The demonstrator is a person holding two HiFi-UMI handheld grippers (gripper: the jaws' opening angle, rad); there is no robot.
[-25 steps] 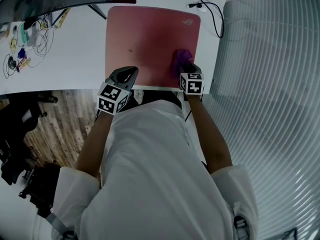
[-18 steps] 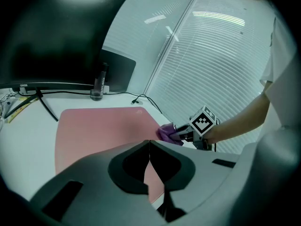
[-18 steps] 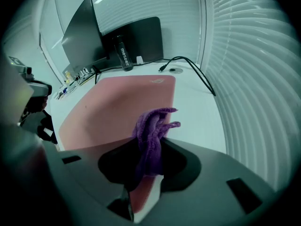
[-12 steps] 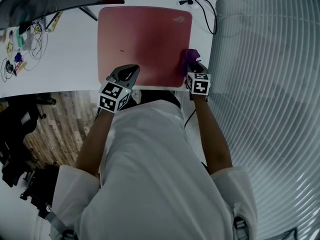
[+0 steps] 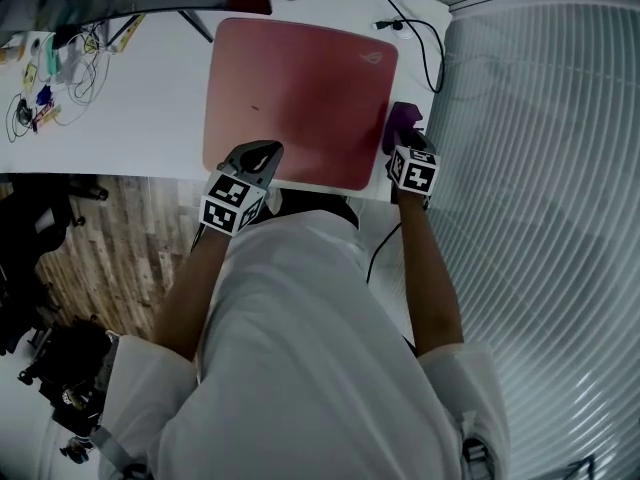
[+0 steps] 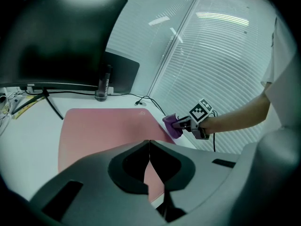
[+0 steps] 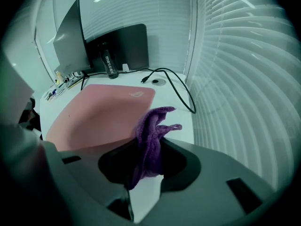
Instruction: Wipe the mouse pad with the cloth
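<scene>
head view: cloth (image 5: 401,120) is hanging just off the right edge of the mouse pad (image 5: 300,98), between strokes i guess. left gripper view: left gripper (image 6: 149,147) is idling, jaws together. right gripper view: right gripper (image 7: 149,166) is clamping the cloth, next needing a sweep left onto the pad

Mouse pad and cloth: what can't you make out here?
Whether the cloth touches the desk: head view, right gripper covers the contact.
Mouse pad near edge: head view, left gripper overlaps it.
Pad logo: too small to read in every view.
</scene>
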